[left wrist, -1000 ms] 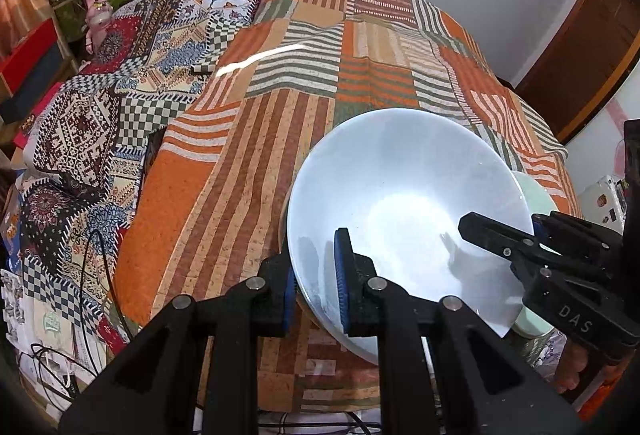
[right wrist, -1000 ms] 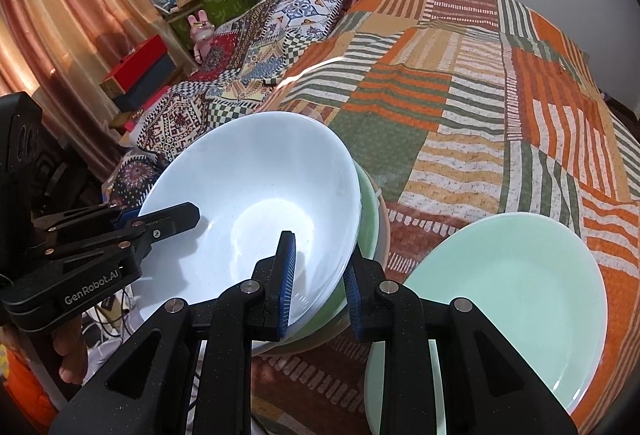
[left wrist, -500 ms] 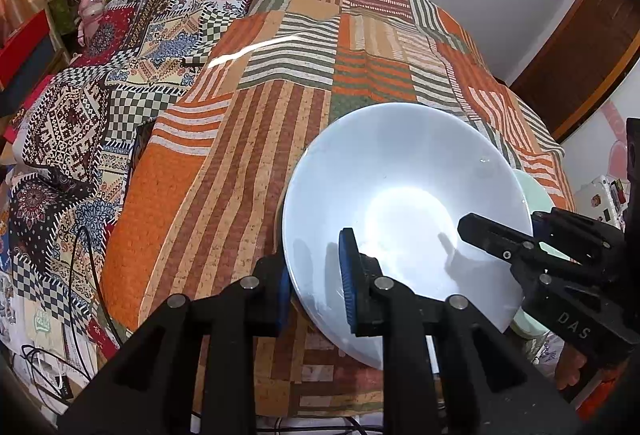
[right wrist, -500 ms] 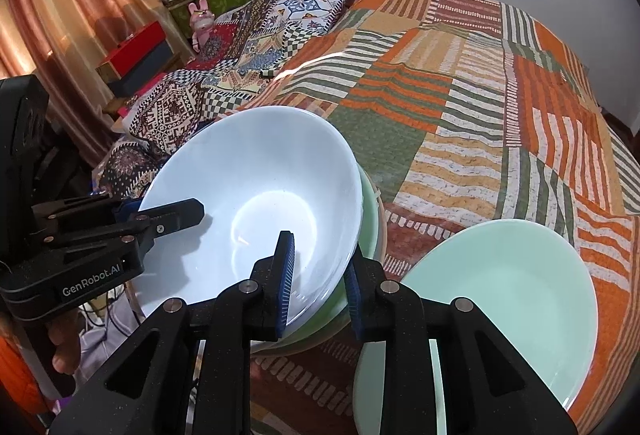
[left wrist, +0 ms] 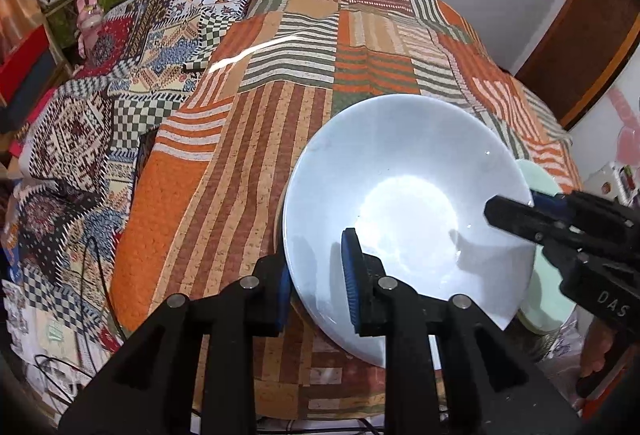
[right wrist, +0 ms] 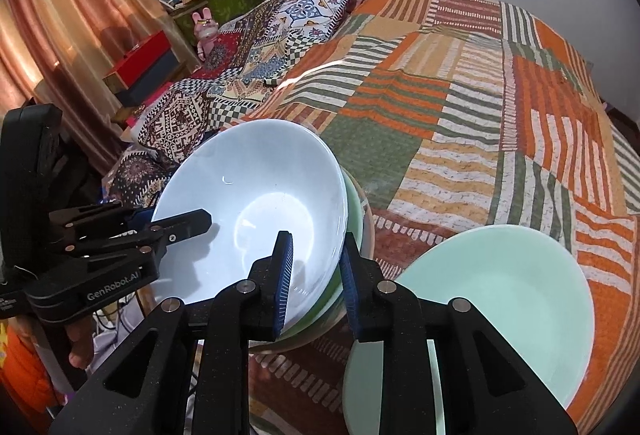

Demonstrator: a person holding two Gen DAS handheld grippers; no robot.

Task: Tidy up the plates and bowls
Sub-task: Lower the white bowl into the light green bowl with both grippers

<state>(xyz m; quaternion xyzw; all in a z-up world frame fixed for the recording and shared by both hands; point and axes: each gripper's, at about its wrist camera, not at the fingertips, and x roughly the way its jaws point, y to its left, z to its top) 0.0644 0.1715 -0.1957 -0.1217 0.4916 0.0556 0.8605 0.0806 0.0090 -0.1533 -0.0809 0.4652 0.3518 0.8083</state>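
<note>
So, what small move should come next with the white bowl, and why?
Probably open the right gripper. The white bowl looks nested in the green bowl beneath, and the left gripper has just been opening its jaws with the rim between them, so only the right one pinches it.

White letters "DAS" stand on the black body of the right gripper [left wrist: 516, 213], at four o'clock. "GenRobot.AI" stands on the left gripper [right wrist: 182, 225], at eight o'clock.
</note>
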